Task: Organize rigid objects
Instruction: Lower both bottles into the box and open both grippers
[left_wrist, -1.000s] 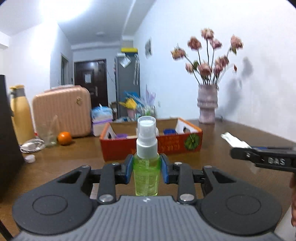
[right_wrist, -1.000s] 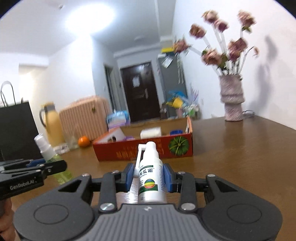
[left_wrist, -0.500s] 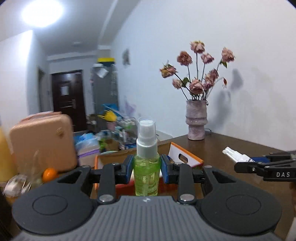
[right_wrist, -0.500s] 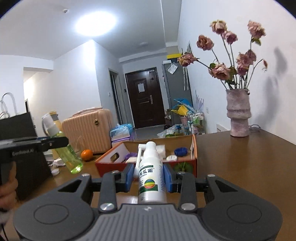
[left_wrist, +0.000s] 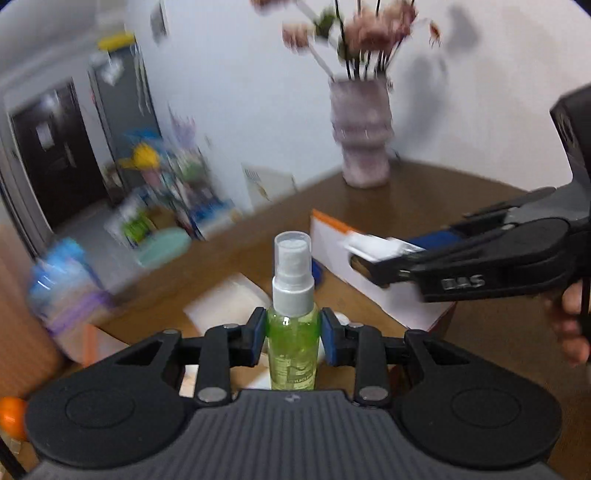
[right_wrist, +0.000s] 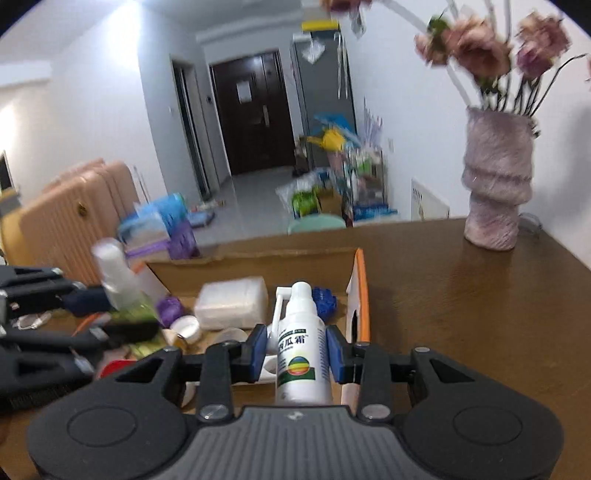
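Each fisheye view looks forward and downward along its own gripper's fingers, close above the cardboard box (right_wrist: 258, 264) on the table (right_wrist: 480, 314). Both views share the box, the vase (left_wrist: 360, 136) and the doorway beyond, and each catches the other gripper at its edge.

Left gripper (left_wrist: 293, 341) and right gripper (right_wrist: 301, 354) both clamped, angled downward.

Black hand-held gripper (left_wrist: 293, 341), blue pads (left_wrist: 330, 341), silver screws, white lettering, possibly "DAS"

The cardboard box (right_wrist: 258, 262) is crowded at its left and middle; its raised right flap (right_wrist: 360, 291) walls that side. Right of it the tabletop (right_wrist: 480, 314) lies bare up to the vase (right_wrist: 496, 192) by the far edge.
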